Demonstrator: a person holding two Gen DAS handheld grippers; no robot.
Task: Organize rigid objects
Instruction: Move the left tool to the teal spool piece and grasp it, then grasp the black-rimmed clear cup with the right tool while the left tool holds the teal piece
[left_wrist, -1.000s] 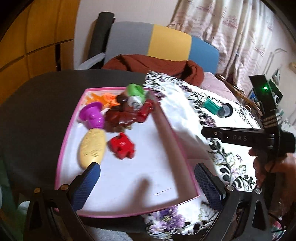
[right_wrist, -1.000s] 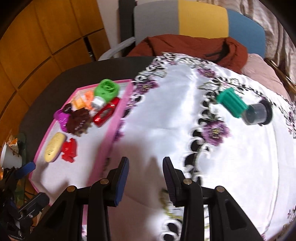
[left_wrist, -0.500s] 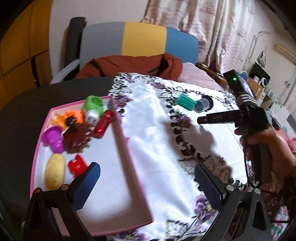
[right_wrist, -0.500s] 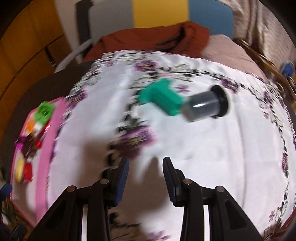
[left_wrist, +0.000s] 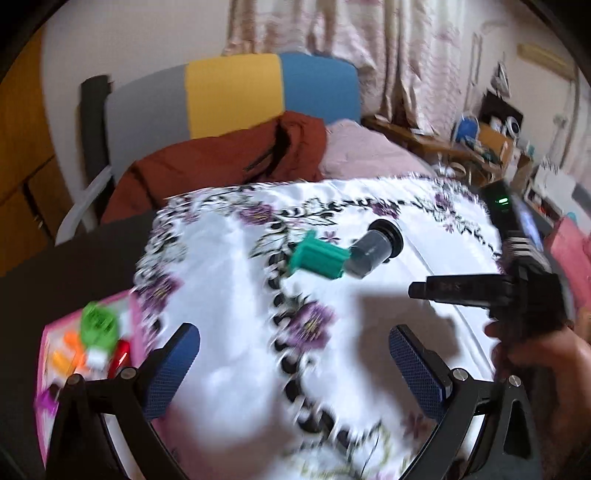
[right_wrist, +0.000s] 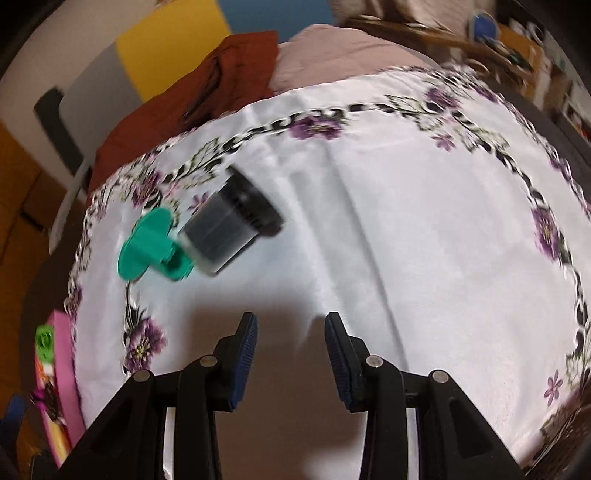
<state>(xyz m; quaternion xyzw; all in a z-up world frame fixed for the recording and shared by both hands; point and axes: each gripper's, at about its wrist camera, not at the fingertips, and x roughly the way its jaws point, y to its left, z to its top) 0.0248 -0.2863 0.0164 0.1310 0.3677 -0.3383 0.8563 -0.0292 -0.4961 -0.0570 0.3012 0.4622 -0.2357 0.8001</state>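
Observation:
A teal plastic piece (left_wrist: 319, 256) lies on the flowered white cloth (left_wrist: 229, 295), touching a grey cylinder with a black cap (left_wrist: 376, 247). My left gripper (left_wrist: 295, 369) is open wide above the cloth in front of them, nothing between its blue pads. To its right a hand (left_wrist: 535, 369) holds the right gripper (left_wrist: 424, 290), which points at the cylinder from the side. In the right wrist view the right gripper (right_wrist: 291, 350) has a narrow empty gap; the teal piece (right_wrist: 151, 247) and cylinder (right_wrist: 229, 229) lie ahead to its left.
A pink tray (left_wrist: 46, 339) at the lower left holds a green toy (left_wrist: 98, 325) and several other small toys. A rust-red jacket (left_wrist: 221, 158) lies over a grey, yellow and blue chair (left_wrist: 232, 92) behind the table. Cluttered shelves stand at the far right.
Both grippers have swung right, away from the pink tray and over the cloth. The teal piece and cylinder are much nearer in both views. The right view has rolled. Neither jaw gap changed.

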